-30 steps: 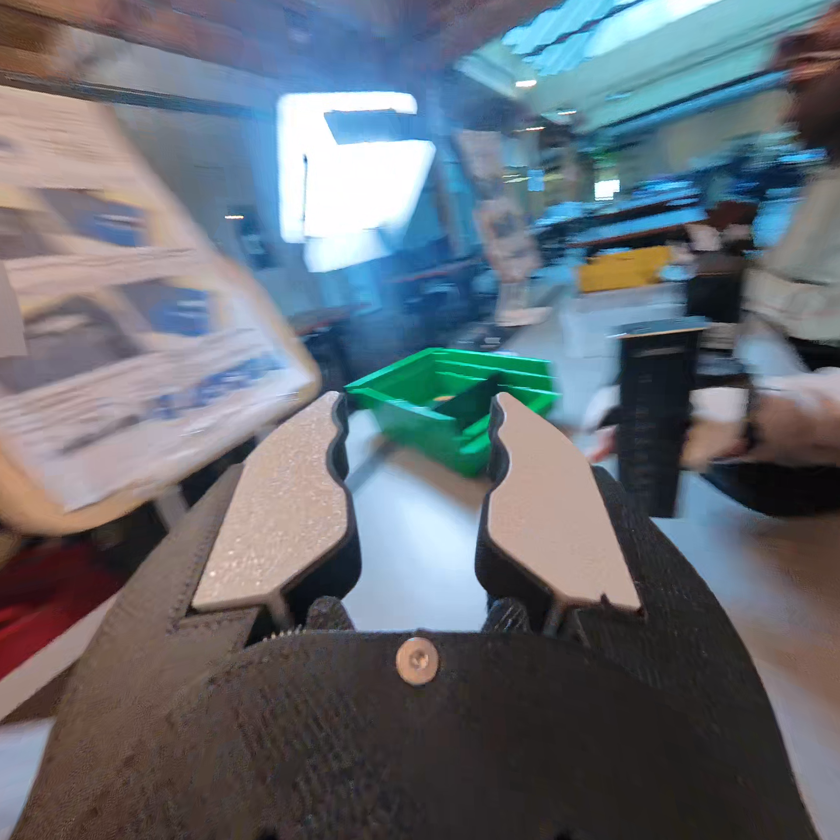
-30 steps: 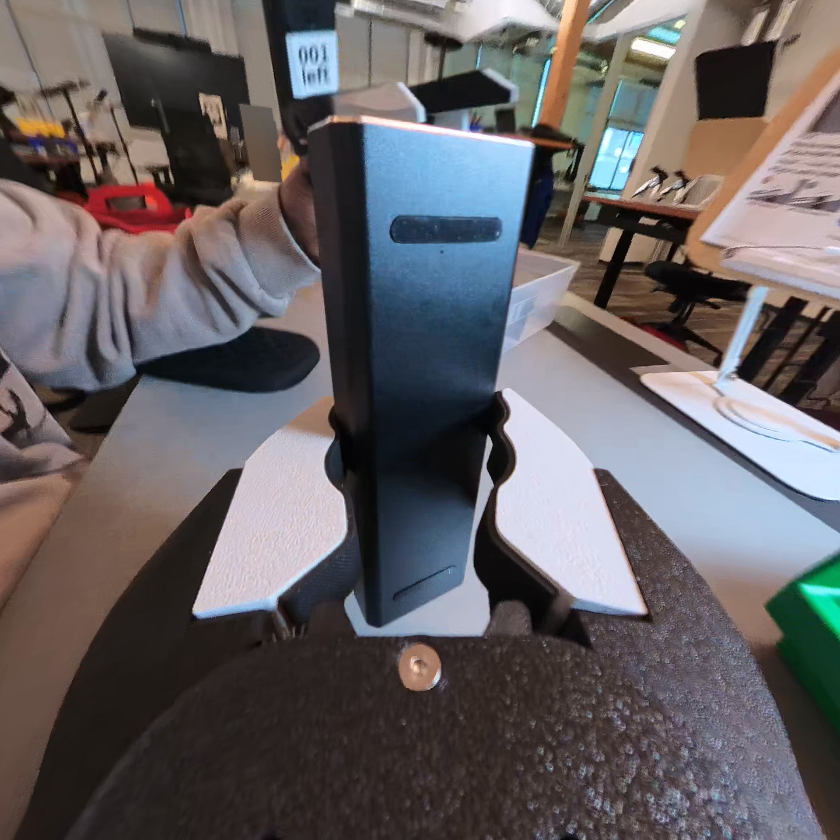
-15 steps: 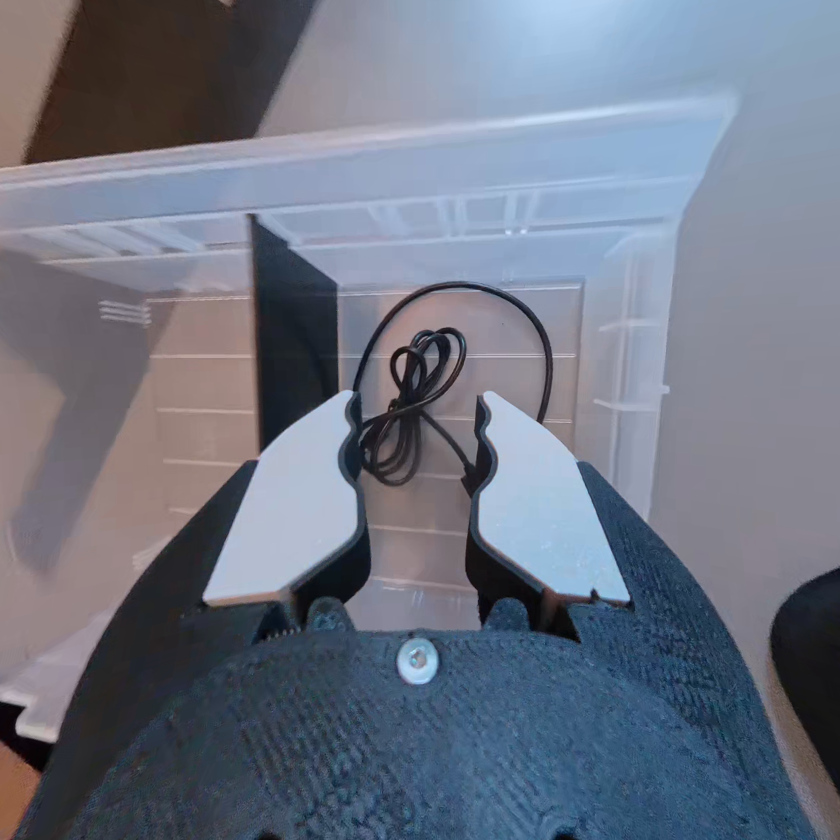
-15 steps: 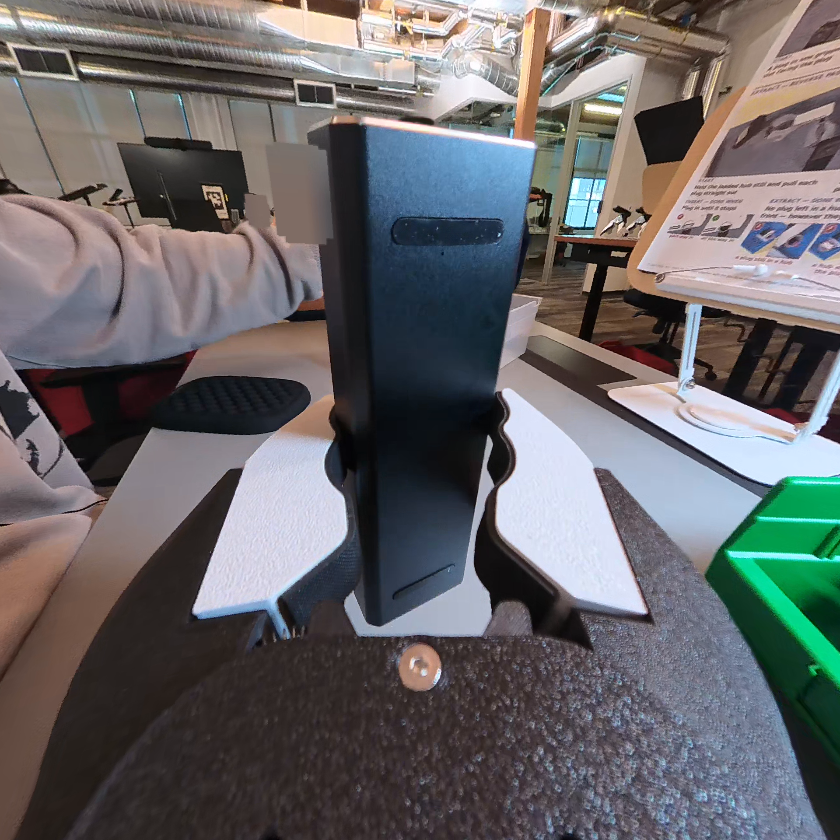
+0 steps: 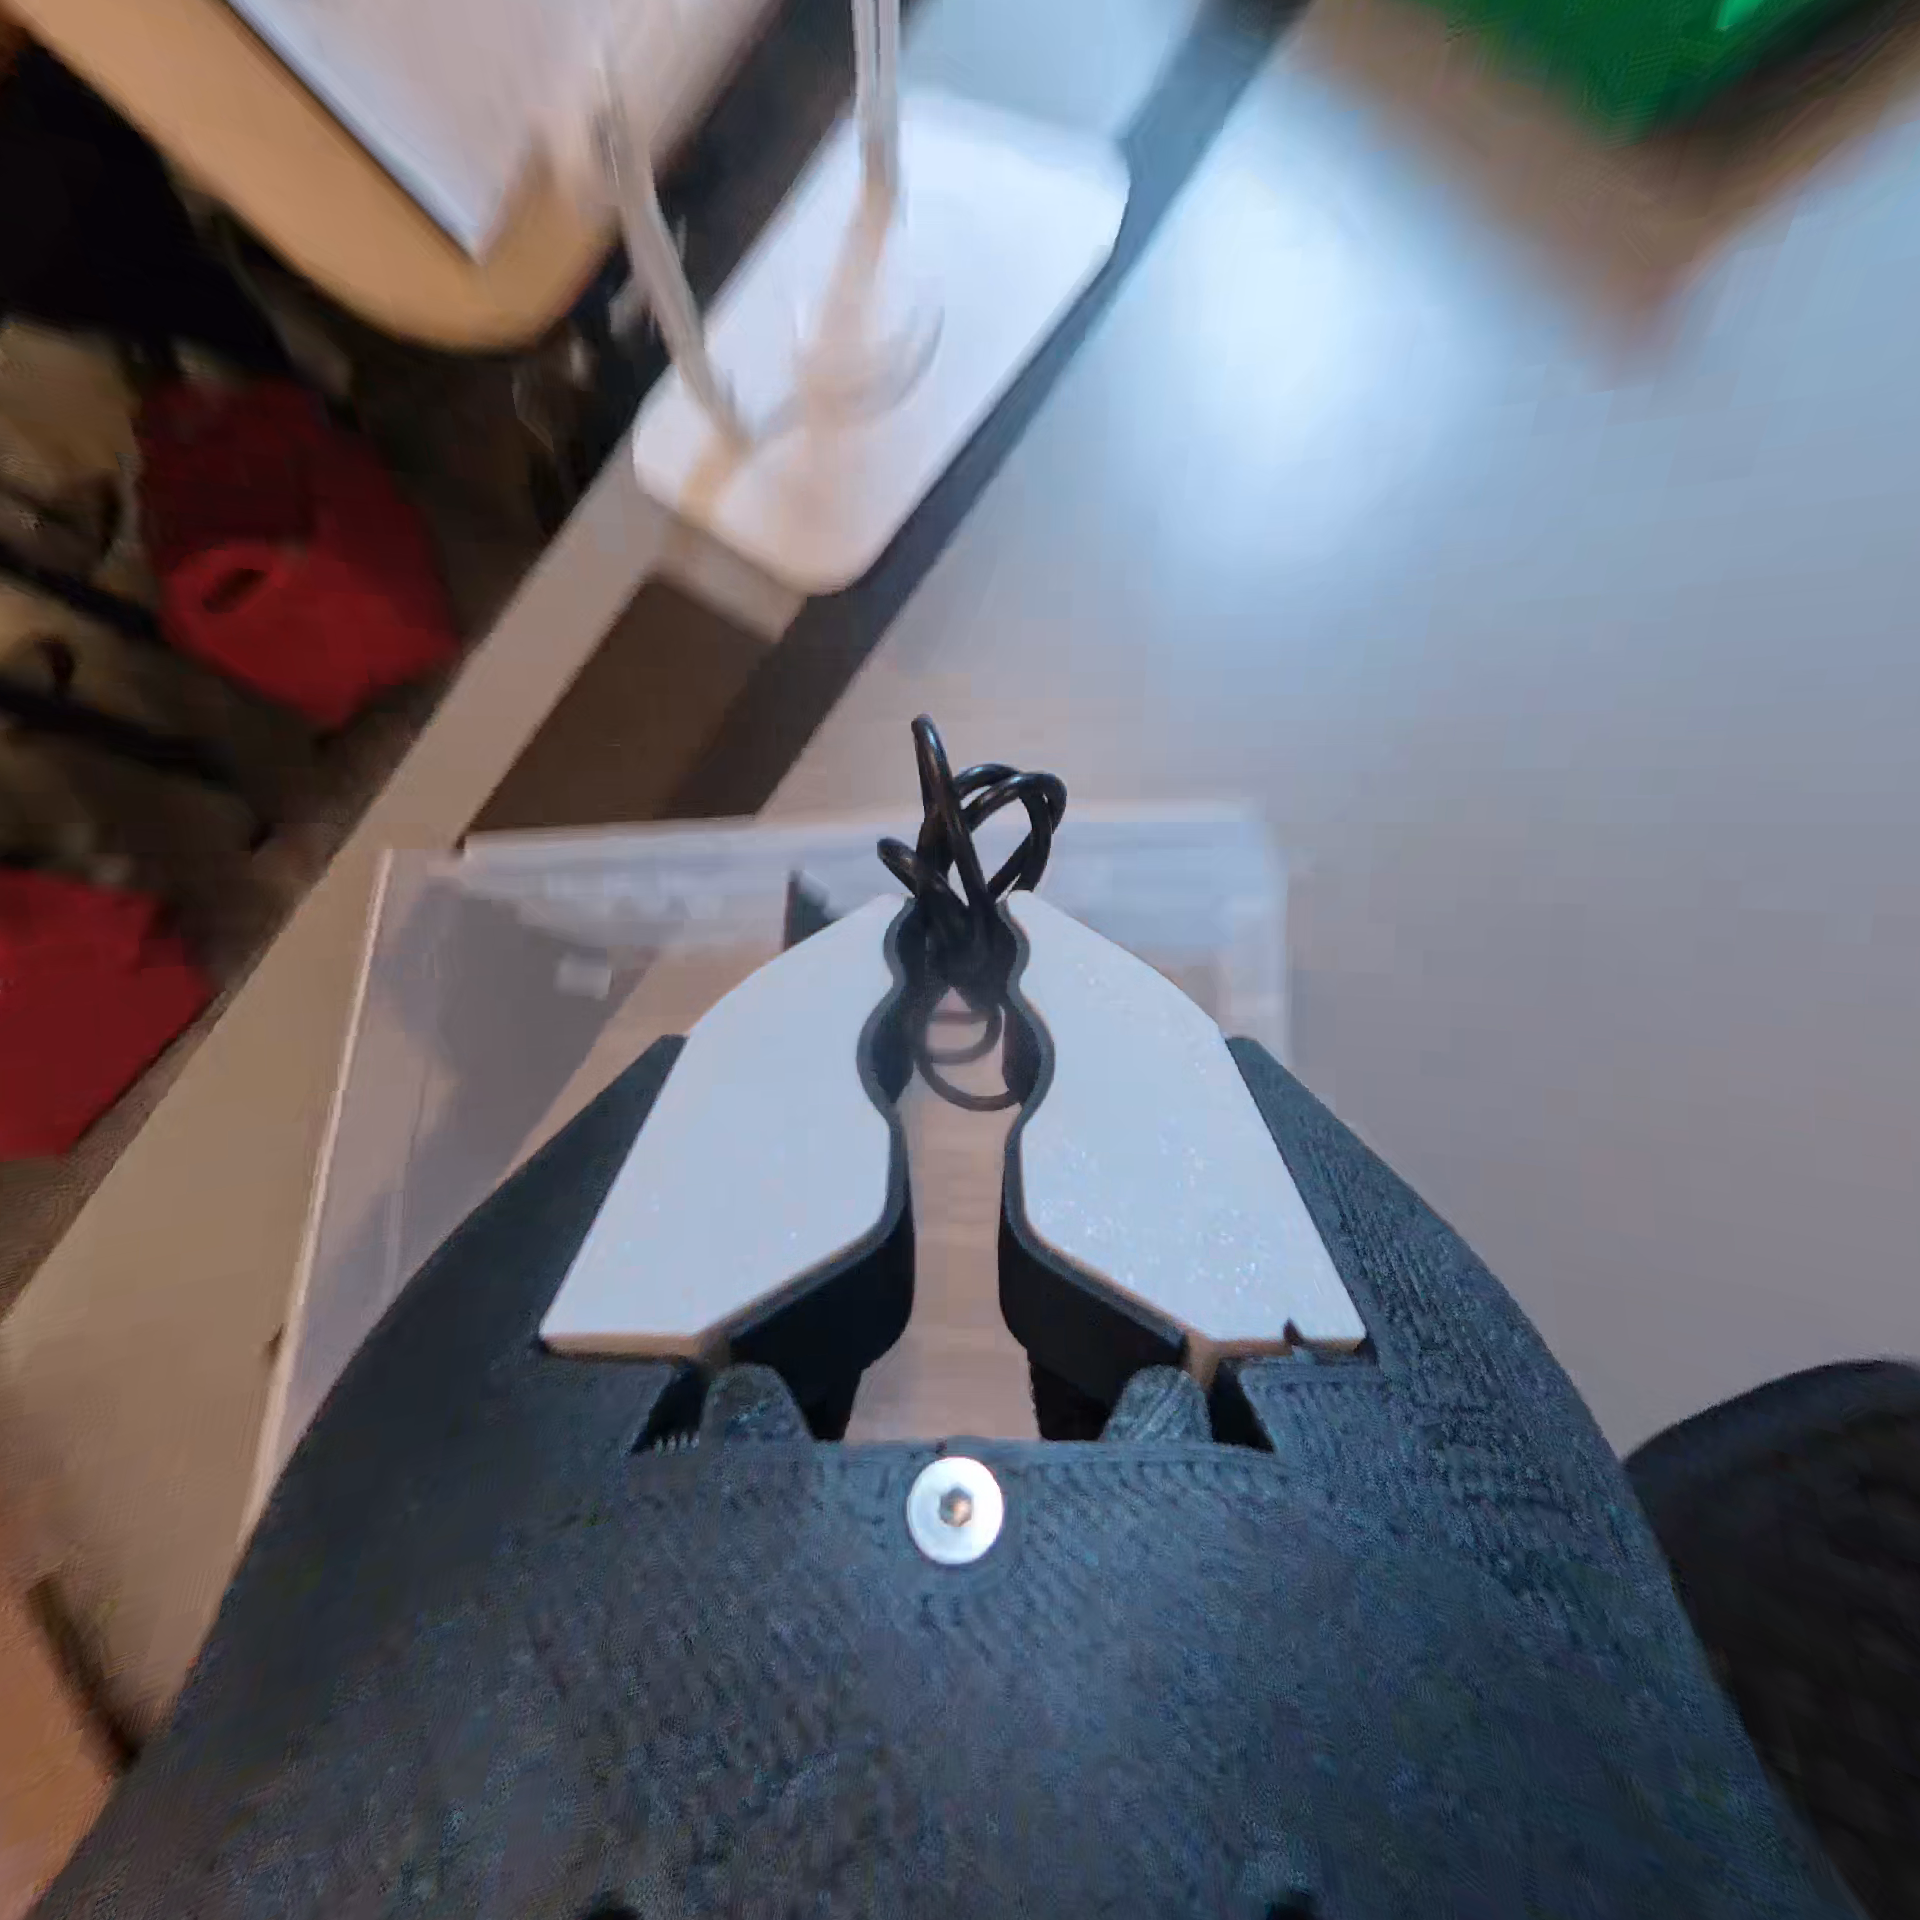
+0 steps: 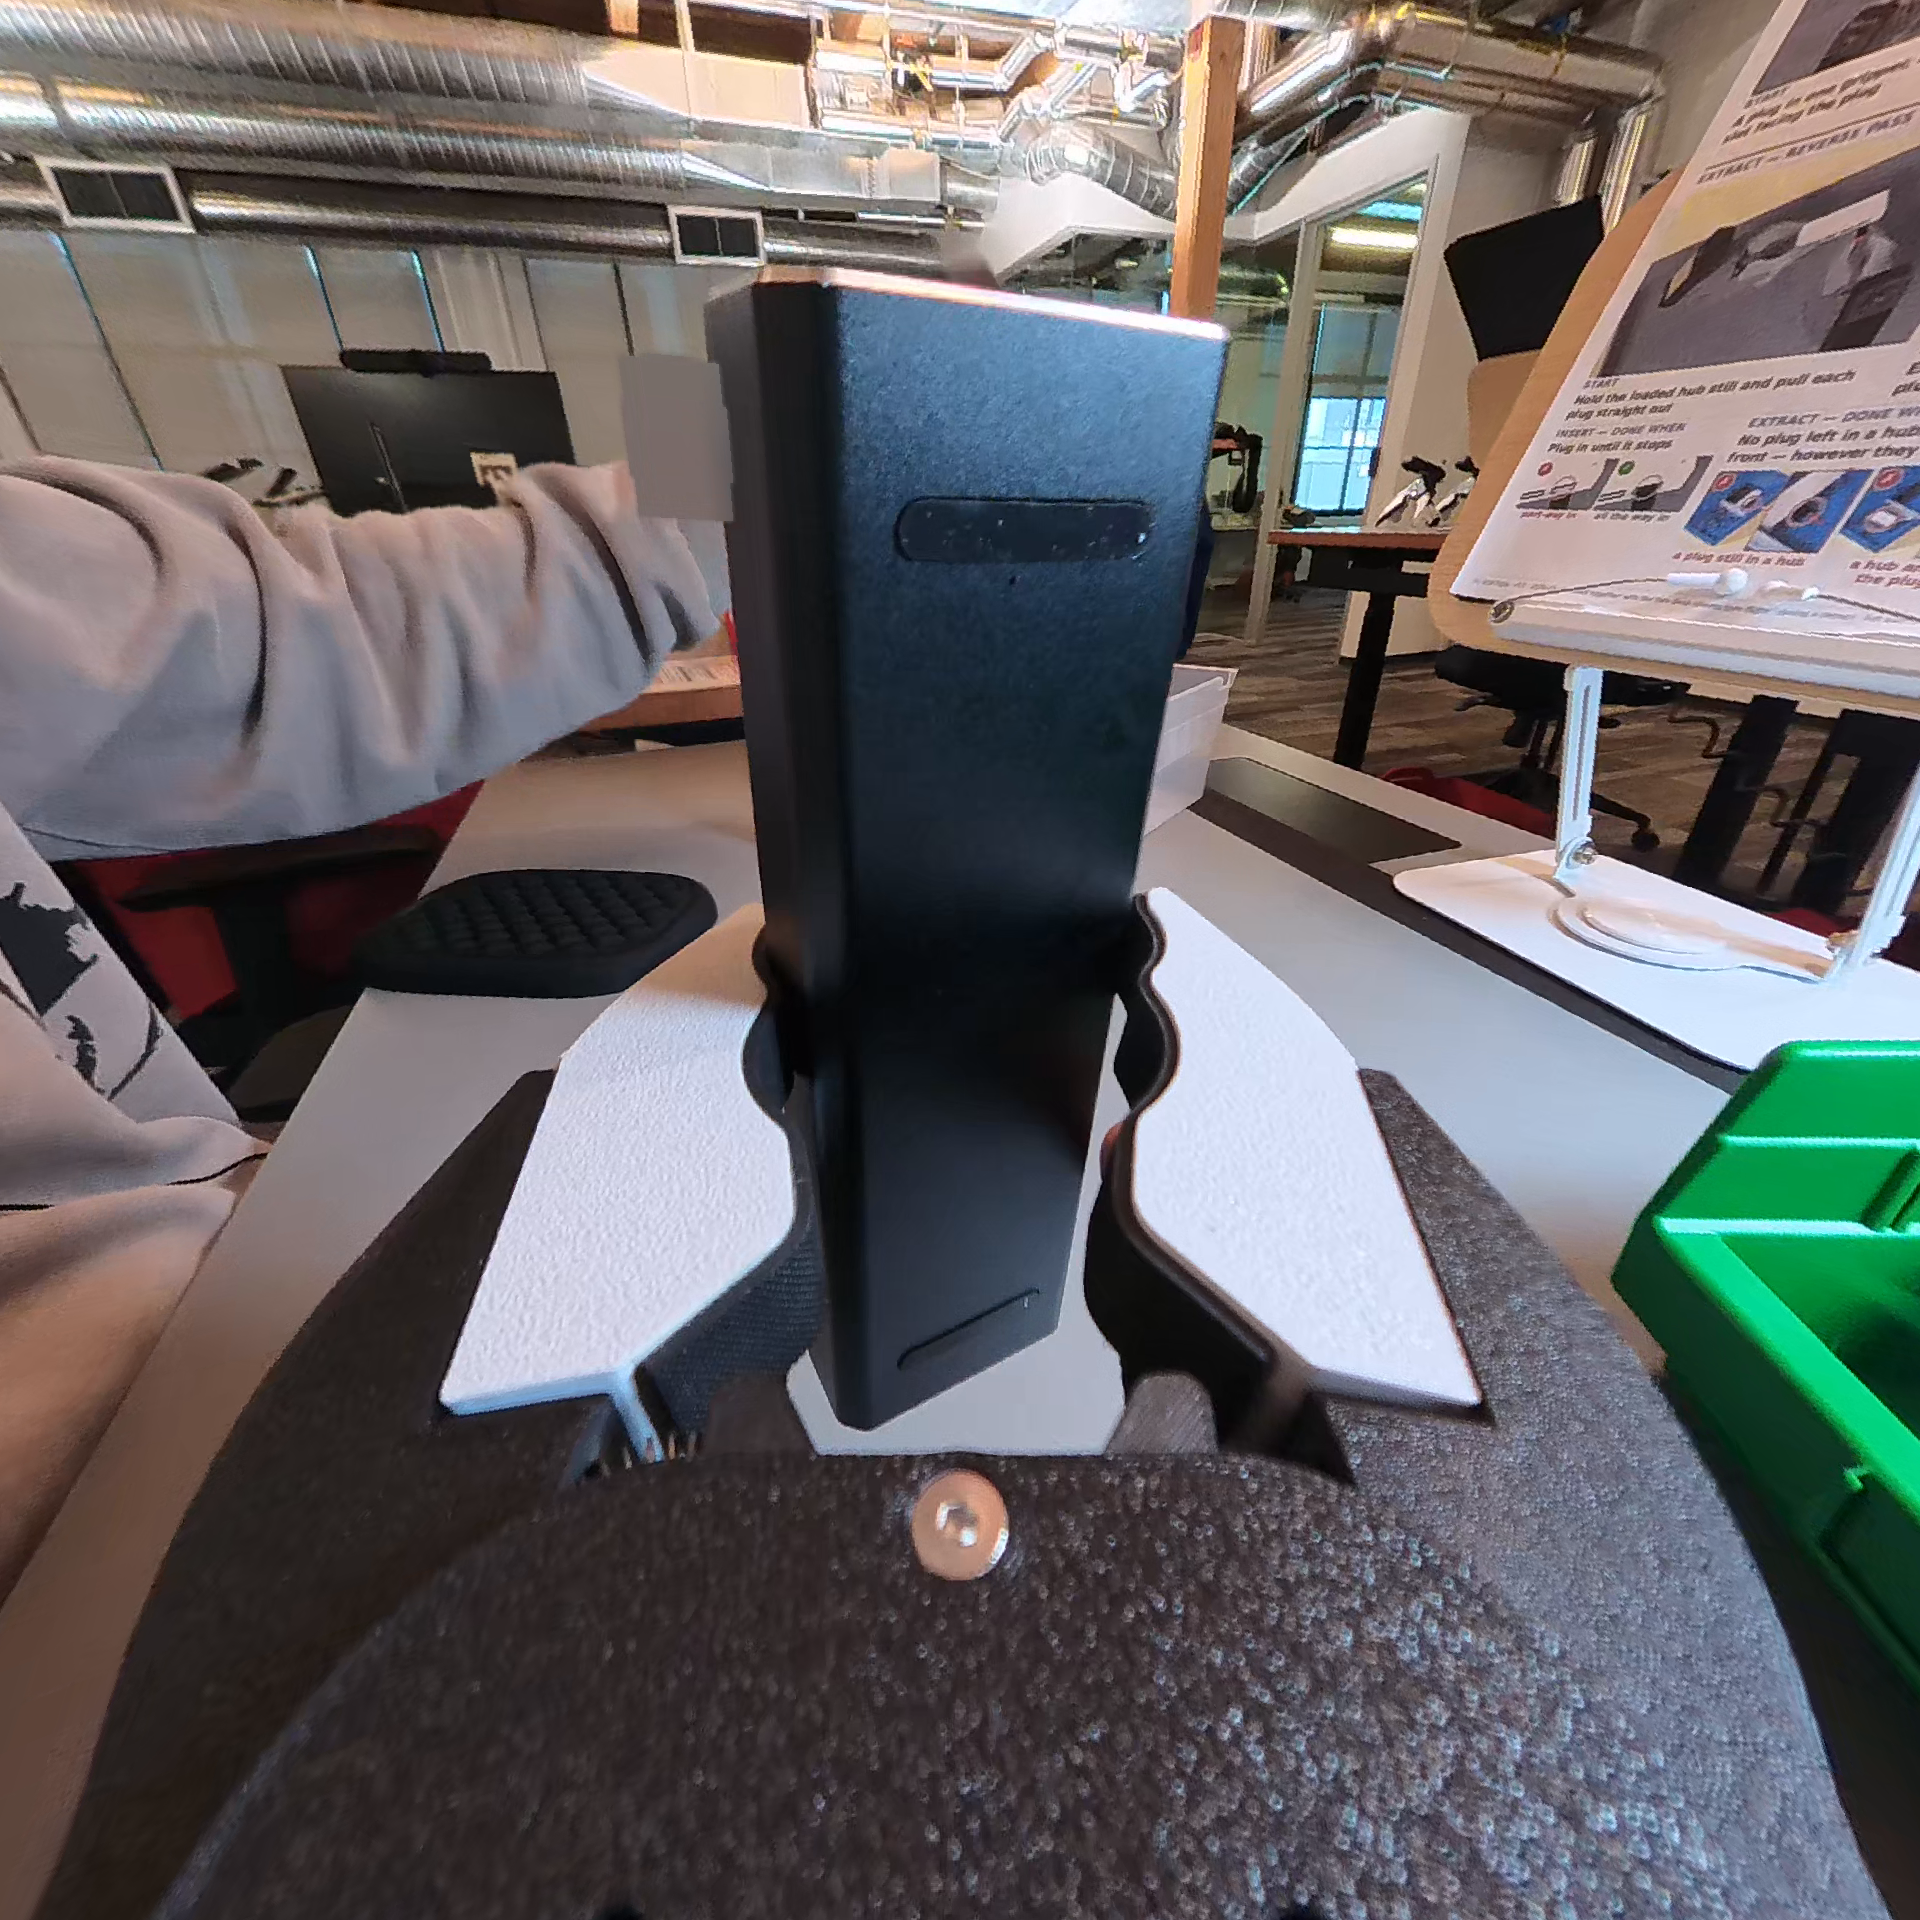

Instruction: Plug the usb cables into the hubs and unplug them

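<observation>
My left gripper (image 5: 958, 920) is shut on a bundled black USB cable (image 5: 971, 831) and holds it above a clear plastic bin (image 5: 499, 935). Loops of the cable stick out past the fingertips, and its plug is hidden. My right gripper (image 6: 951, 945) is shut on a tall black hub (image 6: 966, 727) and holds it upright over the grey table (image 6: 623, 831). The hub's plain face is toward the camera and its ports are hidden.
A green bin (image 6: 1787, 1299) sits at the right in the right wrist view. A white stand (image 6: 1621, 914) holds an instruction board (image 6: 1714, 364) at the table's far right. A person's grey sleeve (image 6: 312, 644) reaches across at the left, over a black pad (image 6: 540, 925). The grippers' ends are close to 35 centimeters from one another.
My left gripper swung down to the clear bin, closed on the black cable bundle and lifted it up out of the bin. My right gripper keeps holding the hub.
</observation>
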